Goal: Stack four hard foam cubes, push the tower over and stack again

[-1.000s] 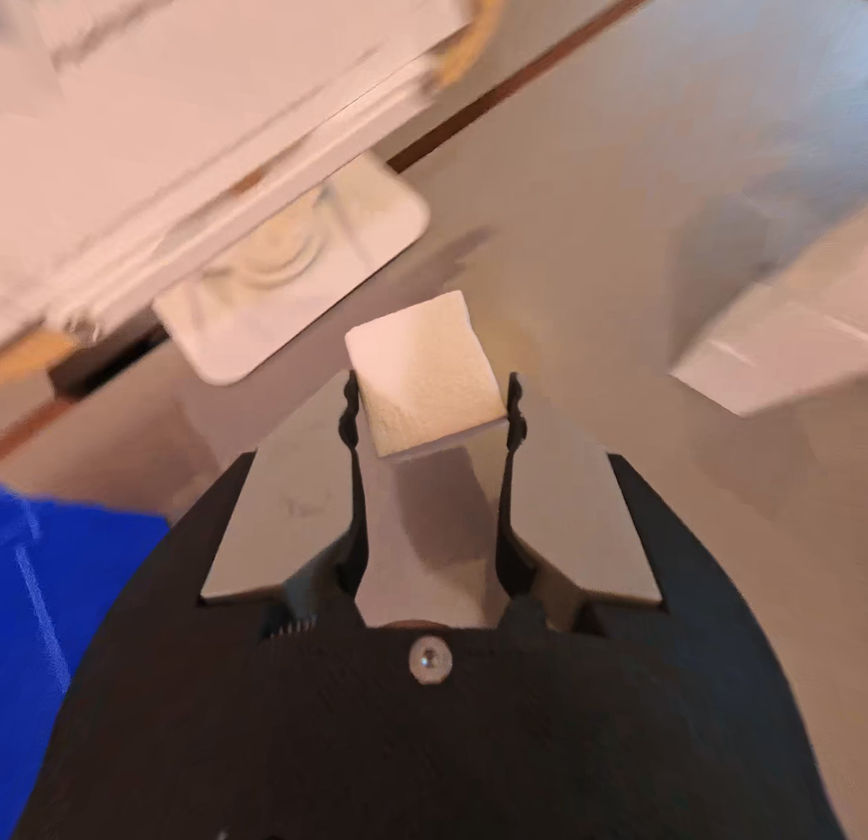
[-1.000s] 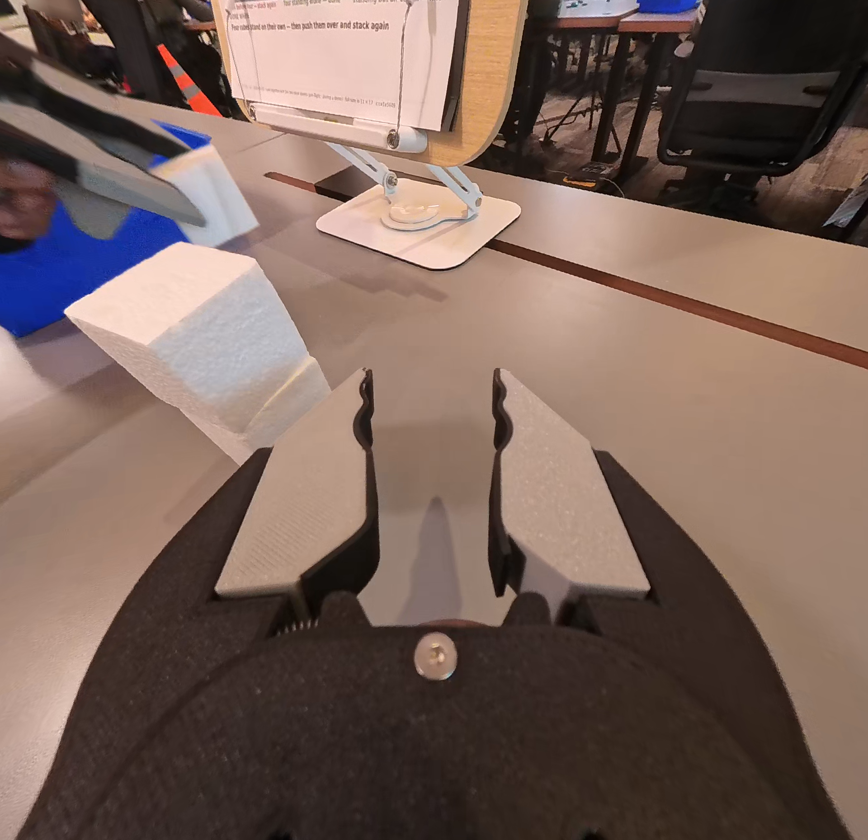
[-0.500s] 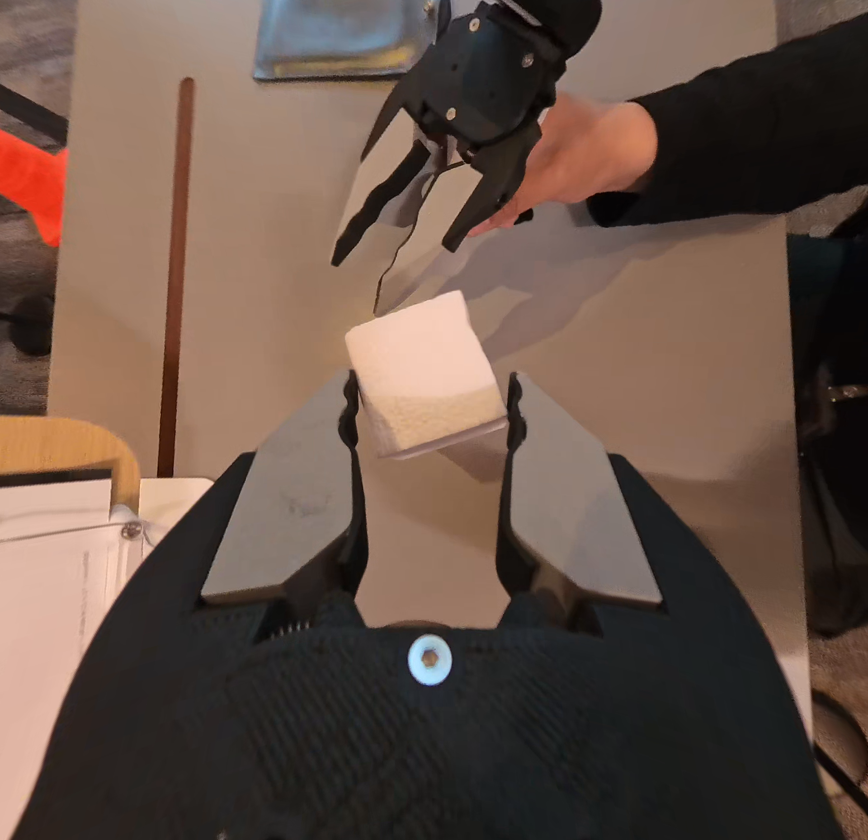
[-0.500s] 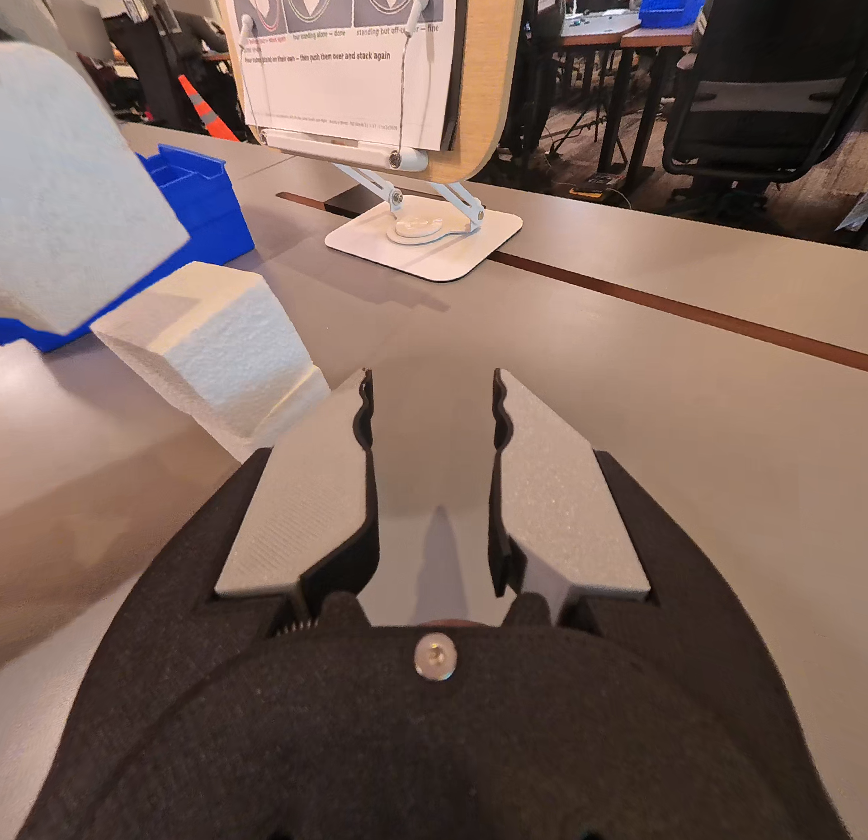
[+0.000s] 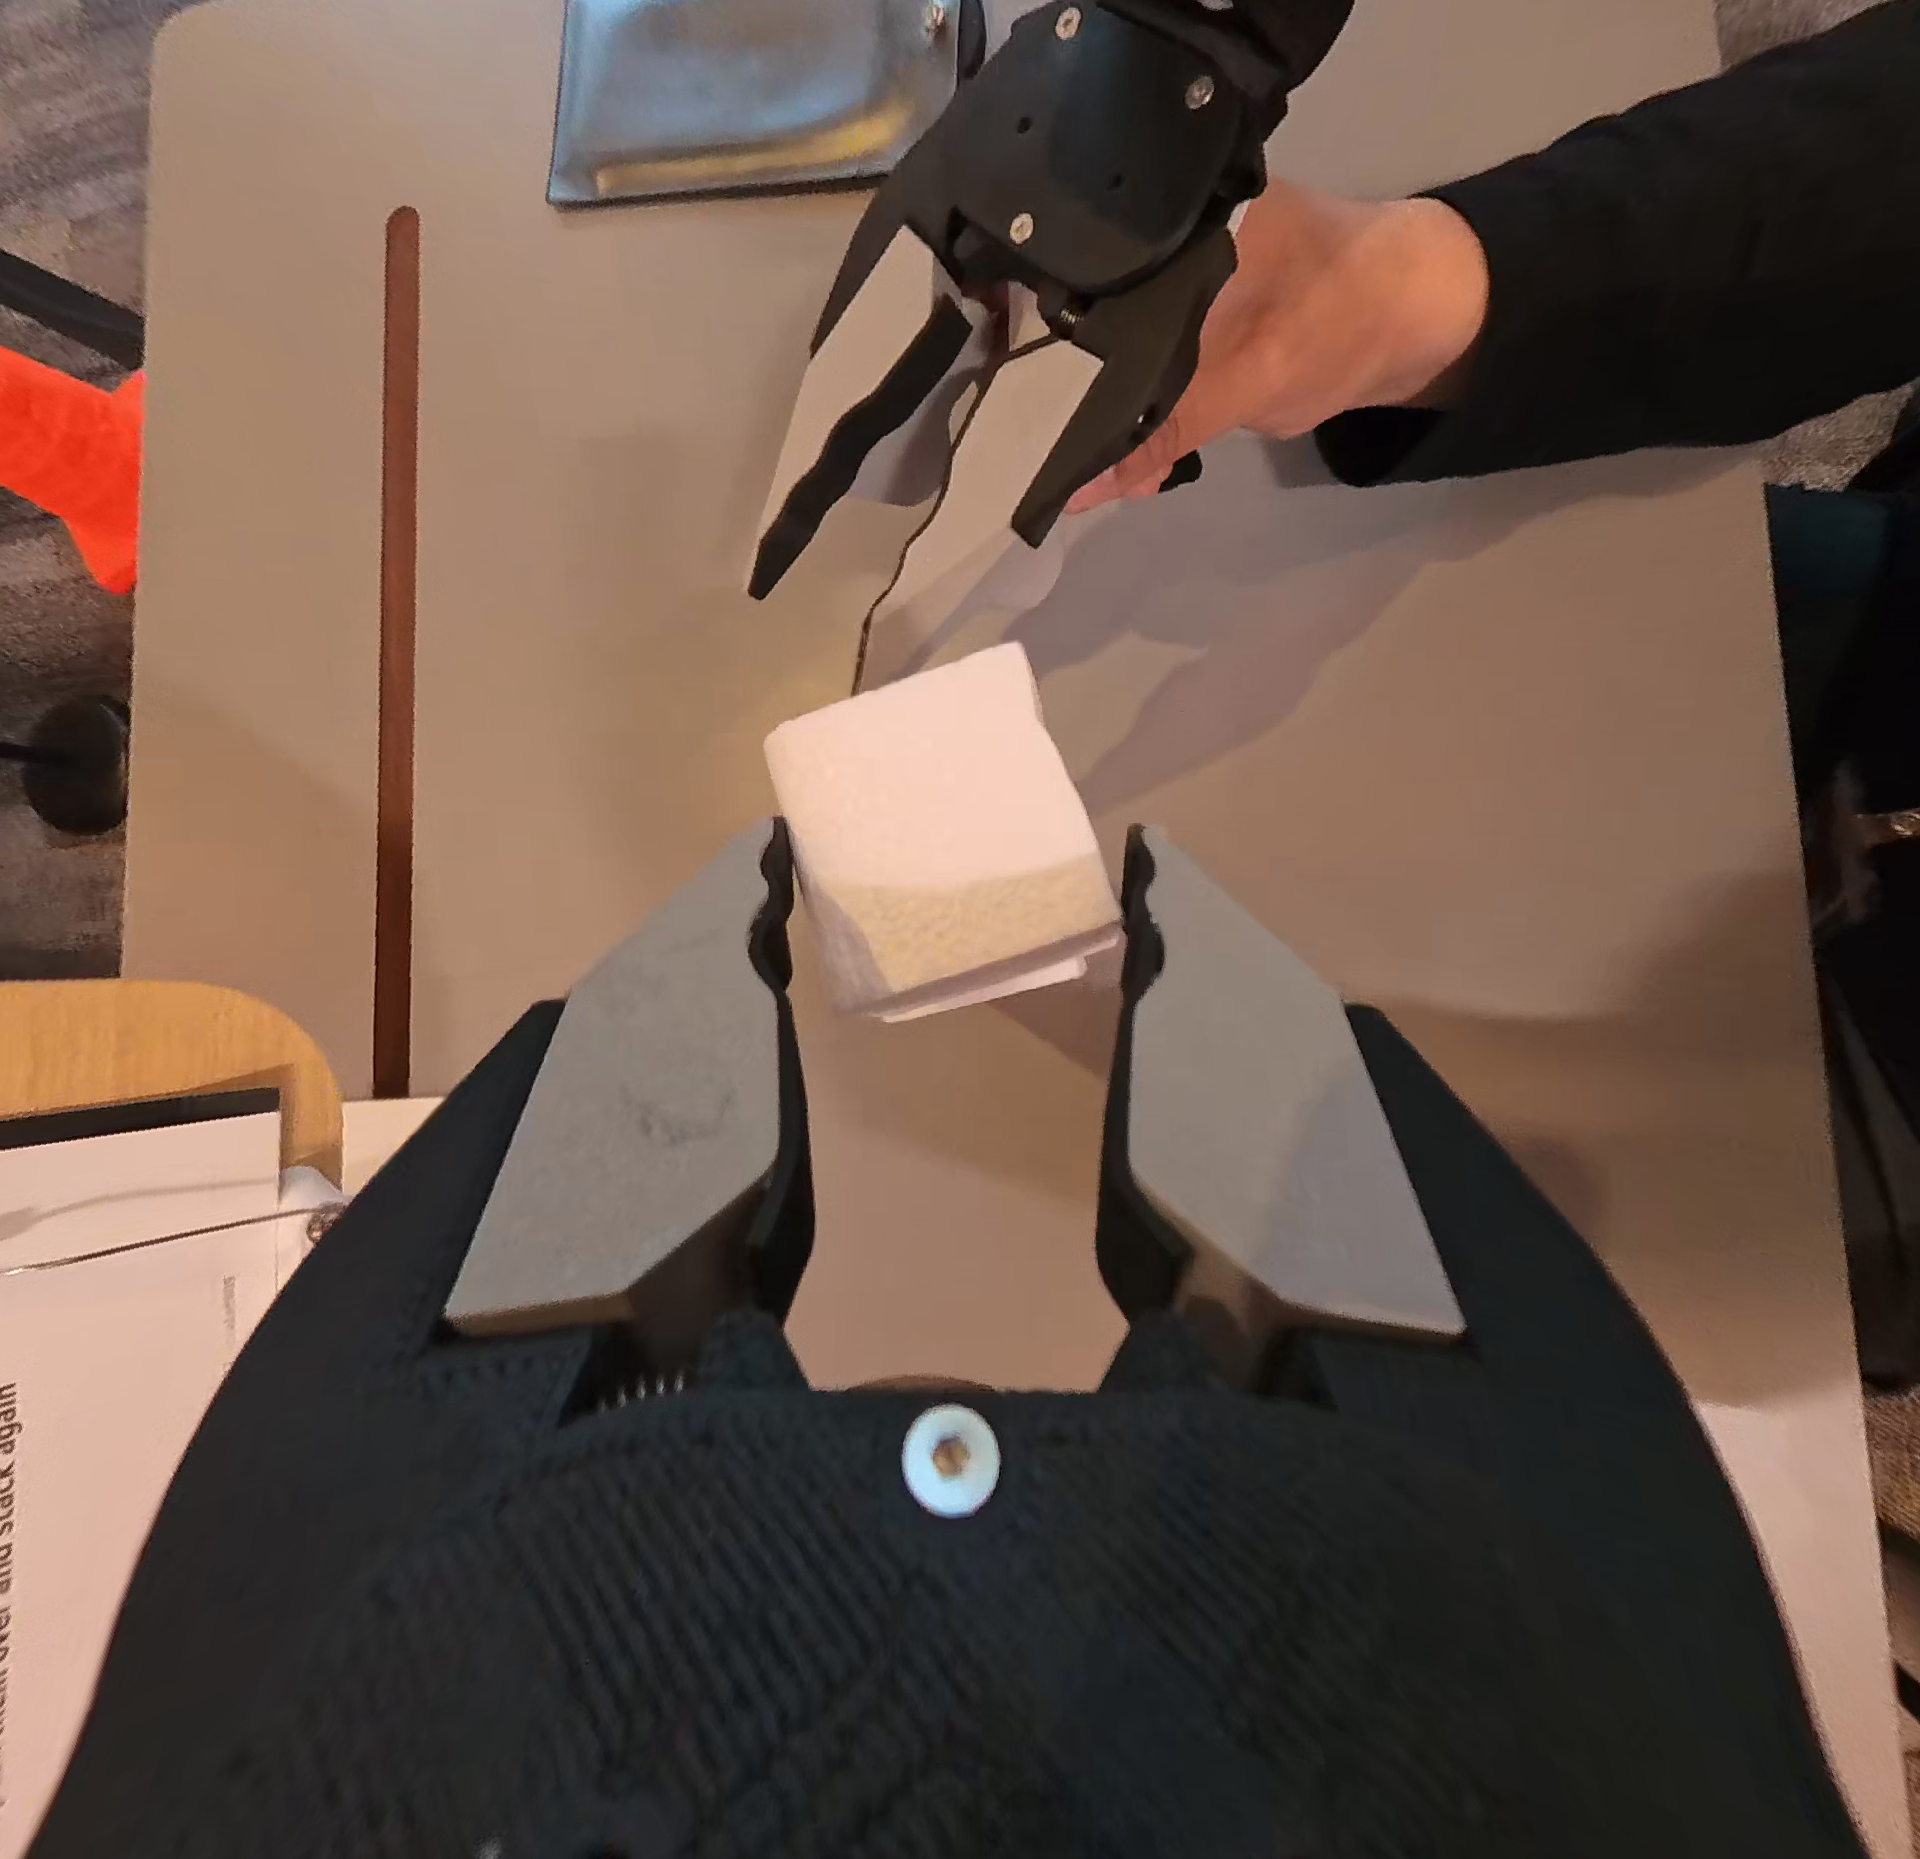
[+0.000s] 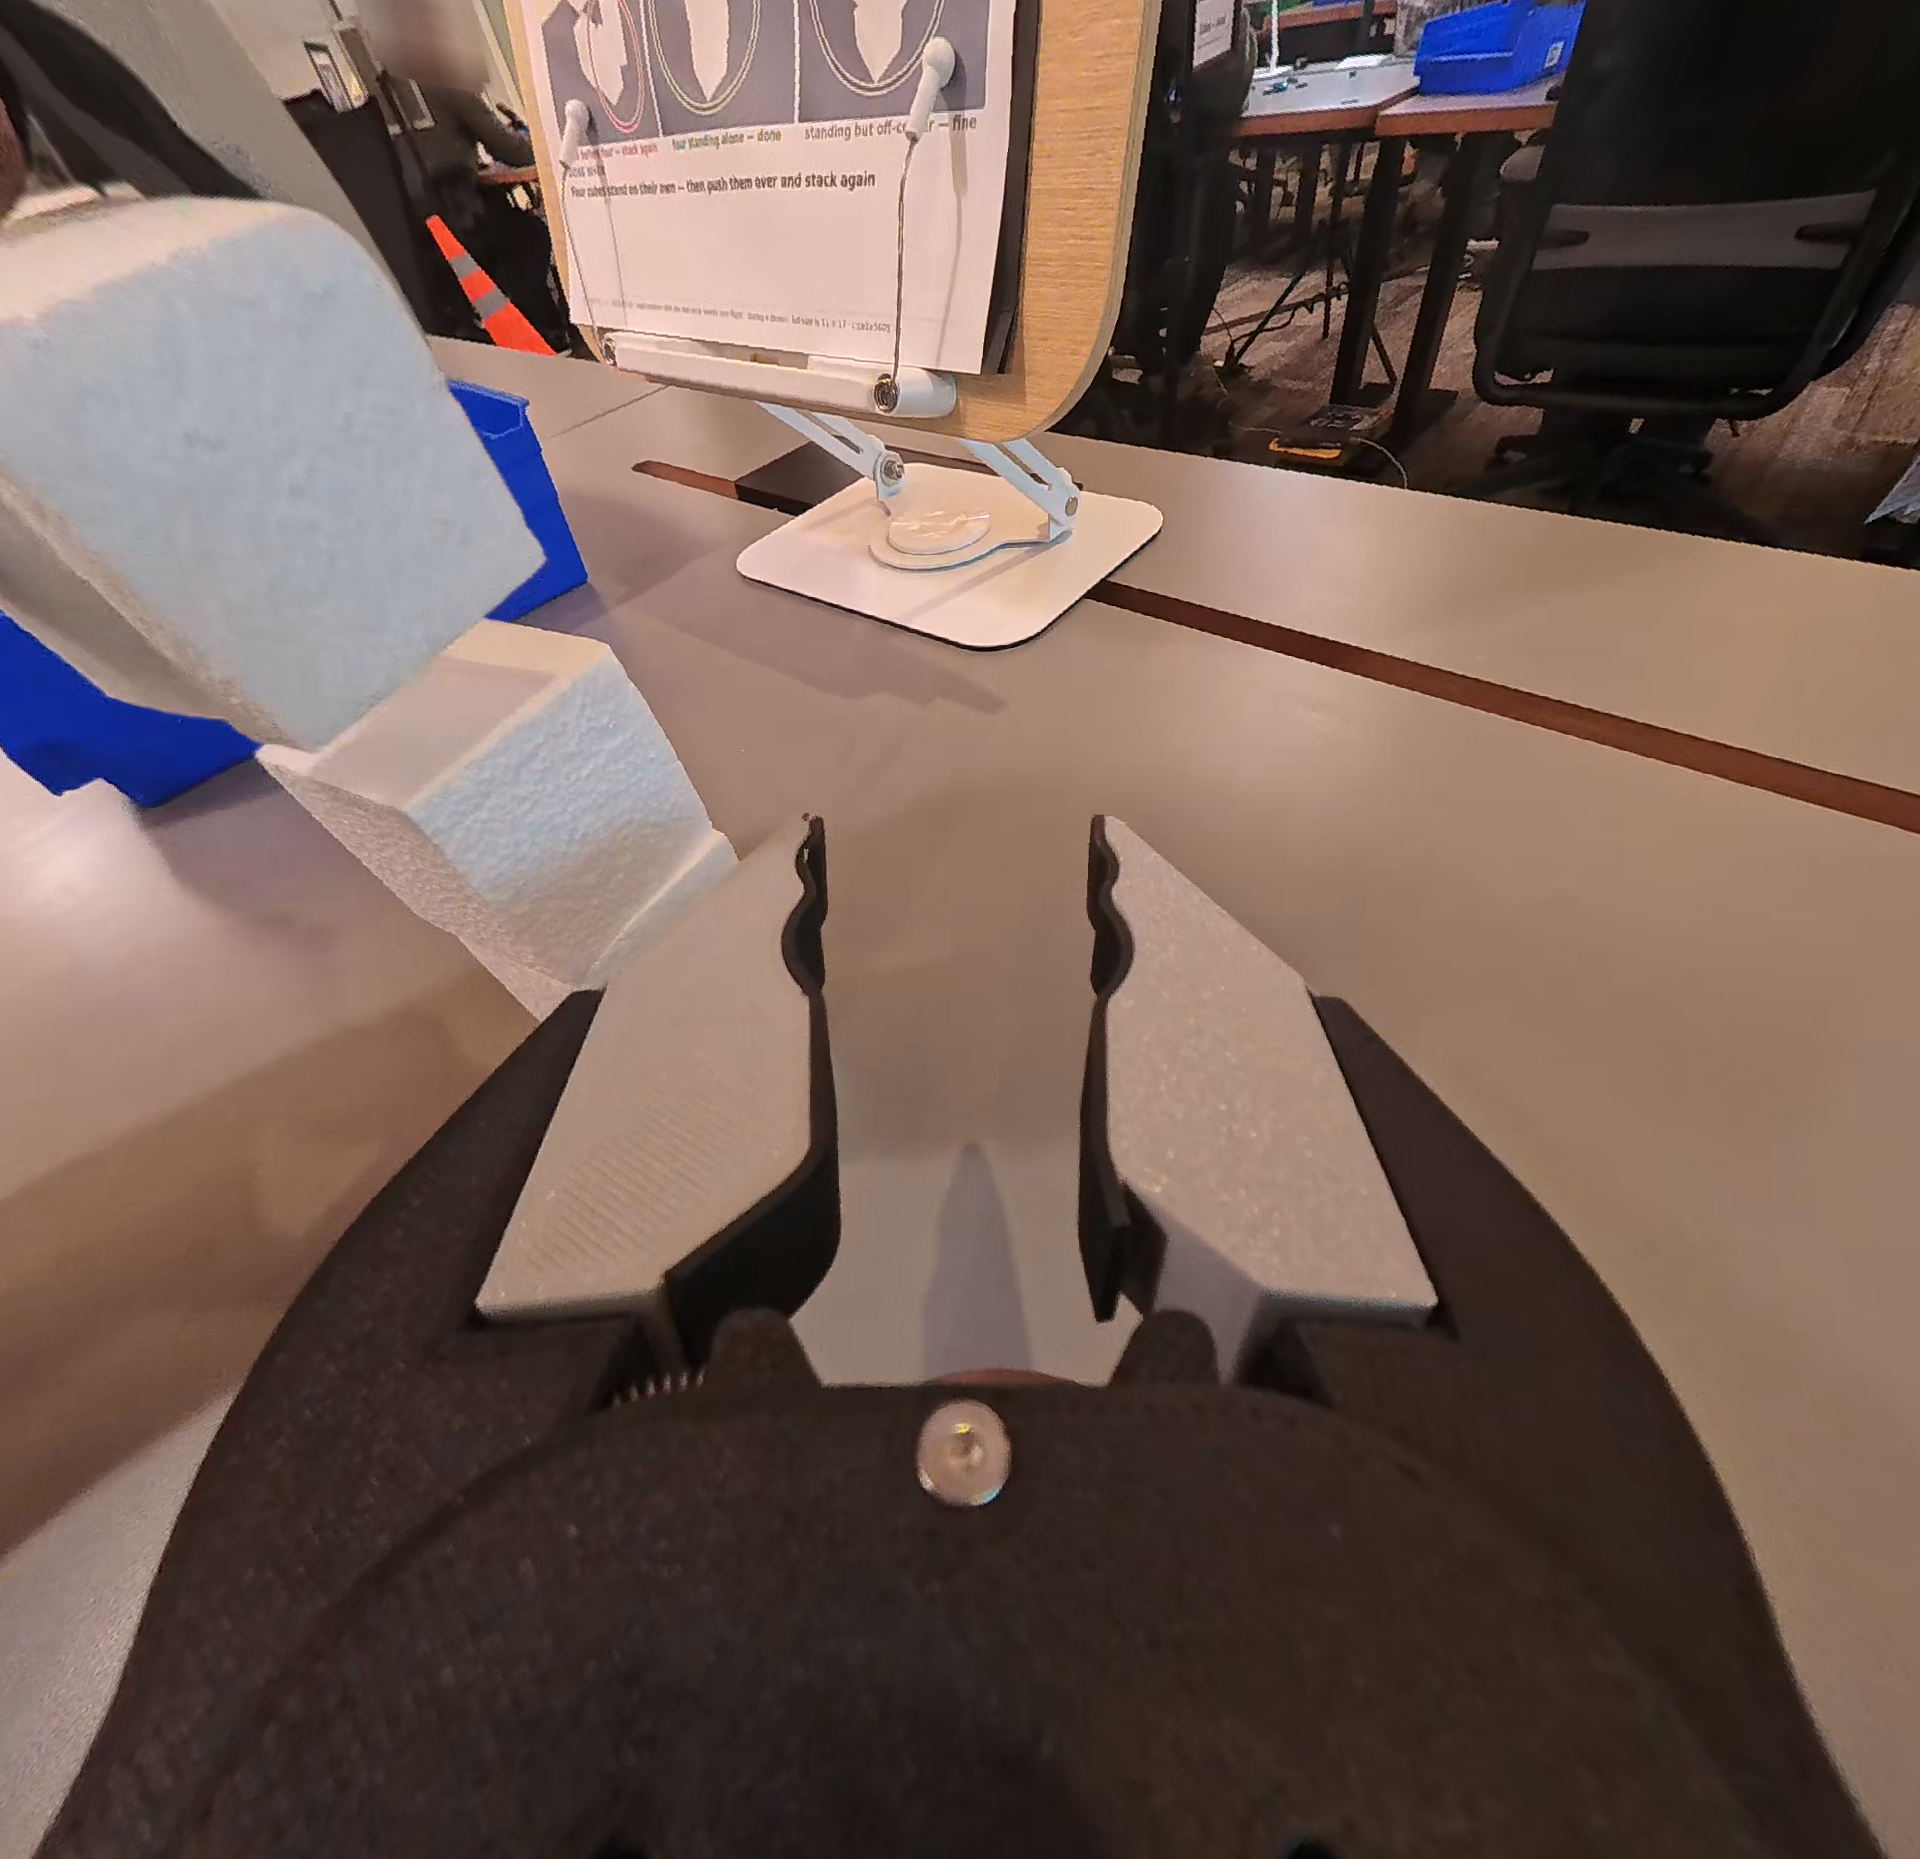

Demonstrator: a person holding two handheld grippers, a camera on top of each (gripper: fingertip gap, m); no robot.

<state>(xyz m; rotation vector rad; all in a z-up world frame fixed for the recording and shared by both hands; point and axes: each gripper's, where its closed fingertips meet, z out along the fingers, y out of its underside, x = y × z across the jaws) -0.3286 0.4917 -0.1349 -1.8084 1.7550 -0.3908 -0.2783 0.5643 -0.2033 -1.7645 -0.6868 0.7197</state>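
My left gripper [image 5: 951,864] is shut on a white foam cube [image 5: 925,801] and holds it from above, over the table [image 5: 1403,874]. Edges of more foam cubes [image 5: 977,990] show just under it. In the right wrist view the held cube [image 6: 239,459] hangs at the upper left, over a stack of foam cubes [image 6: 520,791] on the table; I cannot tell how many. My right gripper [image 6: 951,853] is open and empty, low over the table, right of the stack. It also shows in the left wrist view [image 5: 904,552], held by a hand [image 5: 1330,323].
A document stand with a sheet [image 6: 831,199] stands on a white base [image 6: 956,552] at the back. A blue bin [image 6: 540,521] sits left of the stack. A shiny flat plate [image 5: 748,74] lies at the table's far end. A brown strip [image 5: 400,646] runs along the table.
My left gripper swung from facing the stand to looking straight down and carried the cube over the stack. The right gripper stayed open and hardly moved.
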